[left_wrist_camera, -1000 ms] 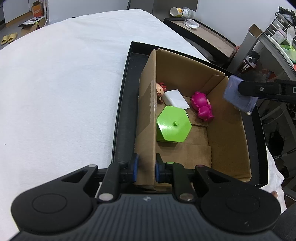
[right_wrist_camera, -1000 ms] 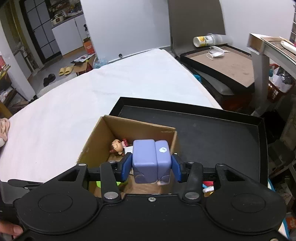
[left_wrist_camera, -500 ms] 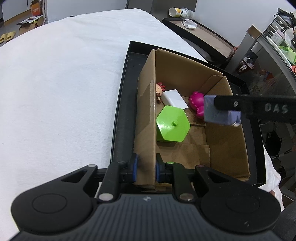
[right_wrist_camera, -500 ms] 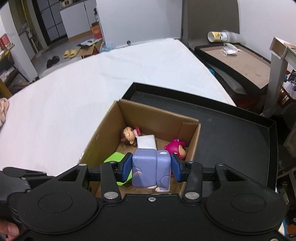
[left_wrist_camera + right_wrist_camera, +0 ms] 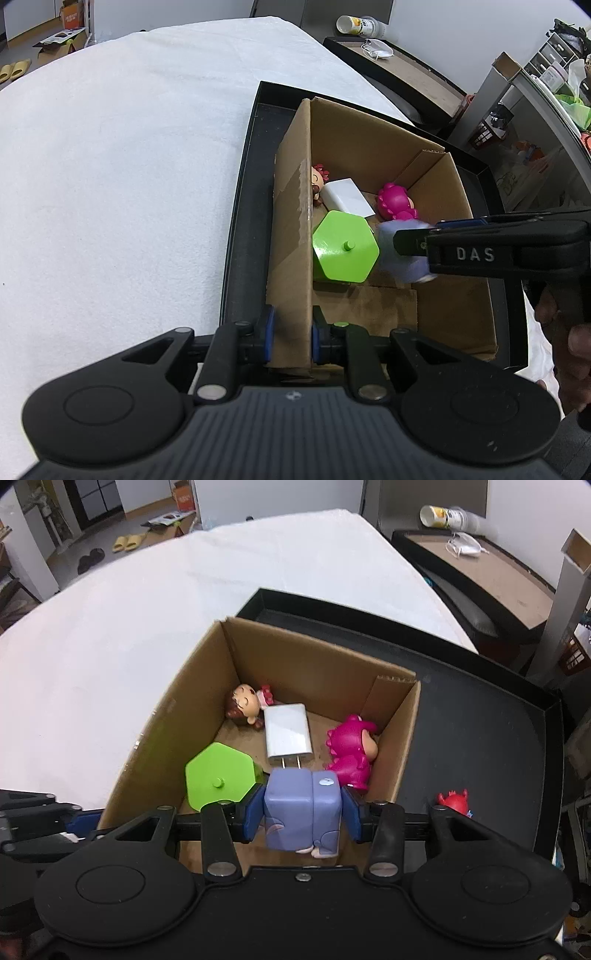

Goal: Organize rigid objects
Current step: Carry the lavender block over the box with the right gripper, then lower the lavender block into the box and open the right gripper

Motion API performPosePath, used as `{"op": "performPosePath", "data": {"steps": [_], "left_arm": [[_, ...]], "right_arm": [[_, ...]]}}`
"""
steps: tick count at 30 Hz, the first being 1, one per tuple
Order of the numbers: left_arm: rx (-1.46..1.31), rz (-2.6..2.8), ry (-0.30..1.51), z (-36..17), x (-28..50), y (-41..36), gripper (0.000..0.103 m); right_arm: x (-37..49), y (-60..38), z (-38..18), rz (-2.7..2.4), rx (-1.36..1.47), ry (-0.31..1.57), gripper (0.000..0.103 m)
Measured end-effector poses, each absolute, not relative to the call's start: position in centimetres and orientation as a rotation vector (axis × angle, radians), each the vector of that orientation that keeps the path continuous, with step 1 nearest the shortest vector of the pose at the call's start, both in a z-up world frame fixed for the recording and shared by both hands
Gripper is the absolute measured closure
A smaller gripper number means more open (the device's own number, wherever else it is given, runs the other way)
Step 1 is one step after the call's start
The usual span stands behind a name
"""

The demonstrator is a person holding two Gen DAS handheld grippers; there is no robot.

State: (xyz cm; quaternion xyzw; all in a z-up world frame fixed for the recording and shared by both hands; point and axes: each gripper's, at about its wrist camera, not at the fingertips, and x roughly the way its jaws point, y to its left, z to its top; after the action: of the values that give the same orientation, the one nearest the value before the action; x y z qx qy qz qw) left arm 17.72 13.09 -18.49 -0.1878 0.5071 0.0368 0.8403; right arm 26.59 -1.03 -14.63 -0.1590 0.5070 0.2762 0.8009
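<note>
a: where do we stand with the edges?

b: our left gripper [image 5: 290, 334] is clamped on the near end of the left wall of the cardboard box [image 5: 291, 236], one pad outside and one inside. the box sits at the left end of a black tray [image 5: 480, 716], and the tray lies on the white cloth [image 5: 122, 177]. the right part of the tray floor is bare.

a: and the right hand?

b: our right gripper [image 5: 303, 814] grips the lilac block toy [image 5: 303, 812], pads pressing its left and right sides. it hangs inside the box mouth, over the near middle, just right of the green hexagon [image 5: 219, 775]. we cannot tell whether it touches the floor or the hexagon.

a: free floor in the box?

b: the near strip and the near right corner are open.

a: count for us.

b: one green hexagon, one white charger [image 5: 288, 734], one brown-haired doll [image 5: 245, 705], one pink figure [image 5: 352, 755], all in the box. one red toy [image 5: 453, 800] is on the tray outside, right of the box. so five lying, one held.

a: how does the block sit?

b: its small feet point toward us, with its long axis running near to far between the pads. the charger's prongs point near, toward it.
</note>
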Motion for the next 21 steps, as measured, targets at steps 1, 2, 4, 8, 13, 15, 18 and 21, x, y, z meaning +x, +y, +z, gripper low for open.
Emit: {"op": "performPosePath", "data": {"steps": [1,2,4,8,13,15,18,21], "left_arm": [[-0.400,0.069,1.070,-18.5,17.7,13.1,0.084],[-0.392,0.076,1.069,-18.4,17.7,13.0,0.084],[-0.401,0.074,1.069,-18.5,17.7,13.0,0.084],[-0.397,0.078,1.070,-18.4,17.7,12.9,0.084],[-0.395,0.081,1.070,-18.5,17.8,12.8,0.084],[-0.393,0.081,1.070,-18.5,17.7,12.8,0.084],[-0.391,0.083,1.071,-18.5,17.8,12.8,0.084],[-0.387,0.085,1.075,-18.6,17.9,12.8,0.084]], "right_arm": [[26.7,-1.0,-14.7,0.589,-0.336,1.091,0.059],[26.8,-1.1,-14.6,0.590,-0.323,1.089,0.059],[26.9,-1.3,-14.1,0.592,-0.302,1.076,0.059],[27.1,-2.0,-12.9,0.603,-0.281,1.047,0.059],[27.2,-3.3,-11.6,0.608,-0.247,1.011,0.058],[27.2,-4.0,-11.1,0.603,-0.232,1.002,0.058],[27.5,-5.0,-10.8,0.597,-0.213,0.994,0.058],[27.8,-6.1,-10.7,0.583,-0.204,0.986,0.058]]}}
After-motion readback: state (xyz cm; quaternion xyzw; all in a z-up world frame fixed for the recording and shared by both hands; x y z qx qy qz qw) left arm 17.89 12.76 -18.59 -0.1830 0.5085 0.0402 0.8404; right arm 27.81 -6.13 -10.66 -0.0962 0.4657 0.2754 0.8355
